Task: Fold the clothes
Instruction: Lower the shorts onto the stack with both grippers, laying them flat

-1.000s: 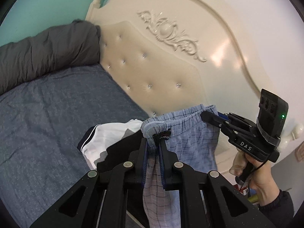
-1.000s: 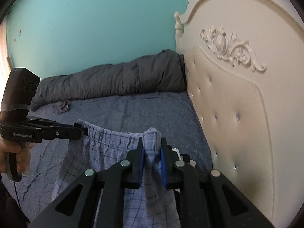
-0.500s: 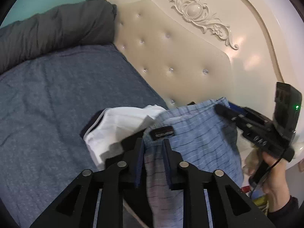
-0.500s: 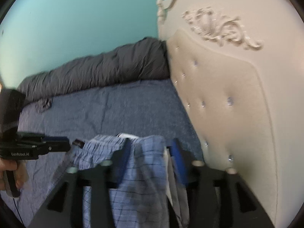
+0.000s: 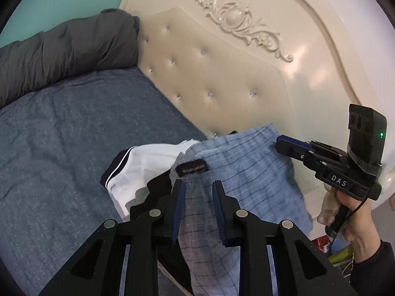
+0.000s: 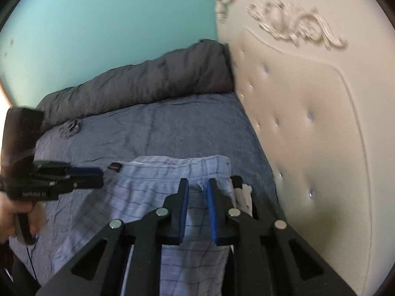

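place: bedroom | signs: bed sheet (image 5: 74, 135), tufted headboard (image 5: 222, 74) (ornate carving), rolled duvet (image 6: 148, 83)

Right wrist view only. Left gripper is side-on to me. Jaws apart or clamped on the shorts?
Observer: The left gripper has its pads apart. Fabric of the blue plaid shorts runs between them and doesn't look pinched.
Operator: White scrap past my right finger?
Observer: A white garment with a dark, white-piped edge, sticking out from under the shorts.
Operator: Right unit powered?
Observer: Yes, the green light is lit on its housing. The right gripper is closing its jaws with shorts fabric between them.
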{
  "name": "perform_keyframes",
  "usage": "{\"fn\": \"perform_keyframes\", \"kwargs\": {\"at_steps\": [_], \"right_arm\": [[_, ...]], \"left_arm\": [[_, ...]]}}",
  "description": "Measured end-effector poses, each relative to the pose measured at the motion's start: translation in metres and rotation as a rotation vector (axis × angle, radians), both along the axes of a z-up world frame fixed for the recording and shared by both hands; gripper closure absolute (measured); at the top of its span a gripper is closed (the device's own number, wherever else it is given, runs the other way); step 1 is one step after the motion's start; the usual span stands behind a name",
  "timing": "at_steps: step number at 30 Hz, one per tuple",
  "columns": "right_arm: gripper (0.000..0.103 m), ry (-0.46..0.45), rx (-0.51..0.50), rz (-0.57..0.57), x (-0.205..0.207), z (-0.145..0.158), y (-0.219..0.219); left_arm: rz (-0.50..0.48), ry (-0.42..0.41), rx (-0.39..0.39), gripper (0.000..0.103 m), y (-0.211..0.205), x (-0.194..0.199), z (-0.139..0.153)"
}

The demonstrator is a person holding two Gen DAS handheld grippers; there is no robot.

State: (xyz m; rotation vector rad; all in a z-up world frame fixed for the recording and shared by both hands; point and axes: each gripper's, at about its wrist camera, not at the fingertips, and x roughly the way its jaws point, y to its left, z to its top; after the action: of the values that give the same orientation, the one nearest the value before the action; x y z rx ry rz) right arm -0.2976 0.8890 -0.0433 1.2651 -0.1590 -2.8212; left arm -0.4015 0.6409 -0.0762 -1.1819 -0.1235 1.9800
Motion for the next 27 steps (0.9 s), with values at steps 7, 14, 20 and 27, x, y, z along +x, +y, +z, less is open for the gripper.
{"fn": "perform_keyframes", "kwargs": {"at_steps": [7, 14, 20, 27], "right_arm": [[0.089, -0.052, -0.033, -0.056, -0.002, -0.023, 0.016], [0.088, 0.037, -0.067, -0.034, 0.029, 0.007, 0.010], [0.088, 0.027, -0.075, 0.026, 0.068, 0.011, -0.023], [0.088, 0.001, -0.049, 0.010, 0.081, -0.022, -0.032]], "left_arm": [[0.019, -0.013, -0.030, 0.078, -0.001, -0.003, -0.020], [-0.005, 0.060, -0.036, 0.078, -0.006, 0.015, 0.000], [-0.071, 0.070, -0.013, 0.078, -0.006, 0.052, 0.015], [-0.120, 0.063, -0.044, 0.078, 0.002, 0.087, 0.000]]}}
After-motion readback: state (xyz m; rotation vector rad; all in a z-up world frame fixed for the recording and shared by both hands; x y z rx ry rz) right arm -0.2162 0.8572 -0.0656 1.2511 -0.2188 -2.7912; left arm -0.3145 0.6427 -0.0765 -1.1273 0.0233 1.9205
